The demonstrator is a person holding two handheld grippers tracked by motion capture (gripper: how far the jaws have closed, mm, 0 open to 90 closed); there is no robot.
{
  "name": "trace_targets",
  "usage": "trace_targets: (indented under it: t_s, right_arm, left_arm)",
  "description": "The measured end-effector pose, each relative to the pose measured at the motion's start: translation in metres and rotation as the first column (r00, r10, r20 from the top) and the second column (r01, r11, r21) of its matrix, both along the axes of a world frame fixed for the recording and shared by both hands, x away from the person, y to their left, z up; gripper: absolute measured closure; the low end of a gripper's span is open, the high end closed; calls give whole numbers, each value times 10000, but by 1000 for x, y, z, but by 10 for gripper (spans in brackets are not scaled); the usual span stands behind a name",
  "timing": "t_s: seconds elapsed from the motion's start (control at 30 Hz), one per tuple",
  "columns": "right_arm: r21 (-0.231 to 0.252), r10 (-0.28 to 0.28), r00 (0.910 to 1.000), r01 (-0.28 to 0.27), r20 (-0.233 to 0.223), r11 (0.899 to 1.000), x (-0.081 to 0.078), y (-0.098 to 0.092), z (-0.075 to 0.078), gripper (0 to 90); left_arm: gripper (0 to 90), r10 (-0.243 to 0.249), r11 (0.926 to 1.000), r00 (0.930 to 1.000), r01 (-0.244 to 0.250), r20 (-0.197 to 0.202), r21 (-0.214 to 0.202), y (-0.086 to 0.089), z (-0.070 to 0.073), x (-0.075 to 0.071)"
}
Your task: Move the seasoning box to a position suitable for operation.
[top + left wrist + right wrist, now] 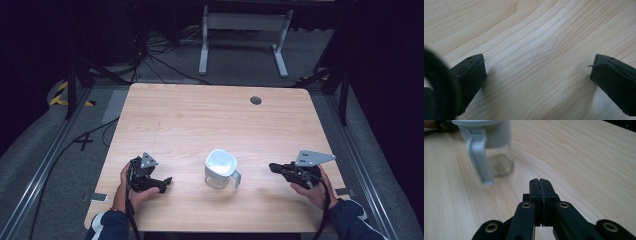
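1. The pitcher [220, 169], a clear jug with a pale lid and a grey handle, stands upright at lower centre of the high view, on the table [210, 120]. It sits between the two grippers and touches neither, a placement that judging by the layout leaves it reachable from both sides.
2. The handle points toward the lower right of the high view, that is, toward the right gripper [274, 167]. In the right gripper view the pitcher [489, 147] fills the upper left, its handle nearest the camera; this orientation probably favours a grasp from that side.
3. The right gripper [540, 181] has its jaws pressed together with nothing between them, aimed at bare wood beside the jug, near it but apart.
4. The left gripper [167, 181] rests low at lower left of the high view, held by the person's hand. In the left gripper view its jaws are spread wide over plain wood grain, gripping nothing, apparently a waiting posture.
5. No brand, label or legible writing is visible on the pitcher, grippers or table.
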State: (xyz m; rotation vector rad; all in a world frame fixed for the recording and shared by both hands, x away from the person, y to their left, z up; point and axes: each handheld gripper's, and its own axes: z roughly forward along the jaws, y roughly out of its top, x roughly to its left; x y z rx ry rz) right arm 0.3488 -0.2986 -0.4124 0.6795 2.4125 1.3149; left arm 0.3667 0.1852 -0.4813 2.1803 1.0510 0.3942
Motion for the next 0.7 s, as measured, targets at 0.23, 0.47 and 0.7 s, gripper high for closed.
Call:
trace_targets:
  t_s: [0.23, 0.47, 0.7]
  right_arm:
    - [675, 687, 9953, -734, 688, 9950, 10, 47, 27, 895]
    - [876, 1317, 9868, -1399, 939, 9863, 11, 75, 37, 897]
    - [311, 1902, 9765, -1942, 1018, 9805, 4, 98, 33, 896]
  left_arm:
    - [6, 4, 10000, 10000, -4, 39, 17, 0, 0, 0]
    - [7, -61, 9999, 9999, 60, 127, 84, 1, 0, 1]
    - [7, -80, 9999, 9999, 79, 121, 109, 1, 0, 1]
